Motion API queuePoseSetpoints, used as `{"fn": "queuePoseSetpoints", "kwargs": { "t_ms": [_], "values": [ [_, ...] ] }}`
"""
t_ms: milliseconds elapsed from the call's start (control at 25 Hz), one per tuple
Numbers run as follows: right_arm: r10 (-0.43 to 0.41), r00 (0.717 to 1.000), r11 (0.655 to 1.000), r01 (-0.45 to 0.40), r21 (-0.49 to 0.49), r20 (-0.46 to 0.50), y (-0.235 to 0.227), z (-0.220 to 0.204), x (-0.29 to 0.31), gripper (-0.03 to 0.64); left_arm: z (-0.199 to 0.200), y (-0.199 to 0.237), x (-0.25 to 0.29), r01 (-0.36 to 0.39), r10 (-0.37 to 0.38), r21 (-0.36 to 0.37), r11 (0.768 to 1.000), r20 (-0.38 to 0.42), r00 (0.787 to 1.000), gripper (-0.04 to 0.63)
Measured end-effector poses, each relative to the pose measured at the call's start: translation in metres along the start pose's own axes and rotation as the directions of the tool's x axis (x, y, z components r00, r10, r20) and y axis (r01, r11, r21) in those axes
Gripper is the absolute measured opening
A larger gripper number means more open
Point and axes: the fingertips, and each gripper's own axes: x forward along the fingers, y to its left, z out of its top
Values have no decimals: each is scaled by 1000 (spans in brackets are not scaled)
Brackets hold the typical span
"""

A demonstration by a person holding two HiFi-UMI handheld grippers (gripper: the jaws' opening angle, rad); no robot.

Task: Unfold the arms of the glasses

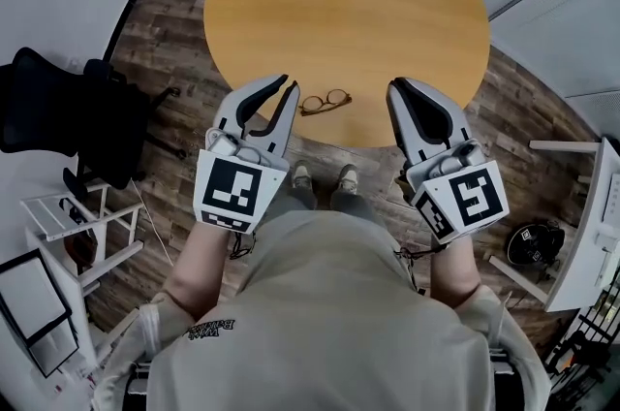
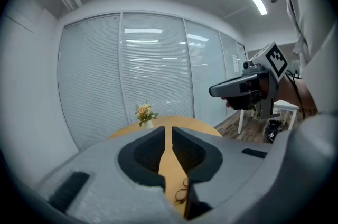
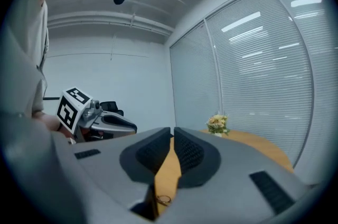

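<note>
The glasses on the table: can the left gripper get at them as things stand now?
Probably yes. The glasses lie near the front edge of the table, just beside the tips of the left gripper, and nothing stands between them. Its jaws are shut, so they would have to open before gripping.

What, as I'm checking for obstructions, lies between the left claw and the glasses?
In the head view, only bare tabletop shows between the left claw and the glasses.

Glasses [image 1: 325,102]: thin brown frame, round lenses, lying on wooden table [image 1: 339,31], close to its near edge.
</note>
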Motion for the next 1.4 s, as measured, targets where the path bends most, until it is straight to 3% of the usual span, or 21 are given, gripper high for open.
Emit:
{"fn": "queuePoseSetpoints", "kwargs": {
  "t_ms": [120, 240, 600, 960, 1200, 1400],
  "values": [
    [2, 1000, 1000, -2, 0, -15, -5, -8, 4, 41, -8, -2, 11, -9, 12, 56, 998, -50, 999, 28],
    [8, 999, 1000, -8, 1, -40, -12, -19, 9, 41, -13, -4, 26, -5, 14, 101, 995, -89, 996, 97],
    [40, 994, 999, -37, 41, -99, -20, -57, 25, 41, -85, -14, 73, 36, -19, 73, 997, -216, 976, 134],
    [43, 978, 997, -30, 66, -204, -26, -122, 33, 41, -169, -47, 107, 133, -59, 155, 979, -406, 912, 162],
    [52, 966, 996, -33, 79, -254, -26, -161, 40, 41, -230, -60, 125, 173, -14, 264, 949, -511, 859, 161],
    [62, 954, 994, -33, 103, -293, -27, -194, 42, 41, -277, -74, 131, 200, -5, 283, 938, -568, 823, 161]
  ]
}}
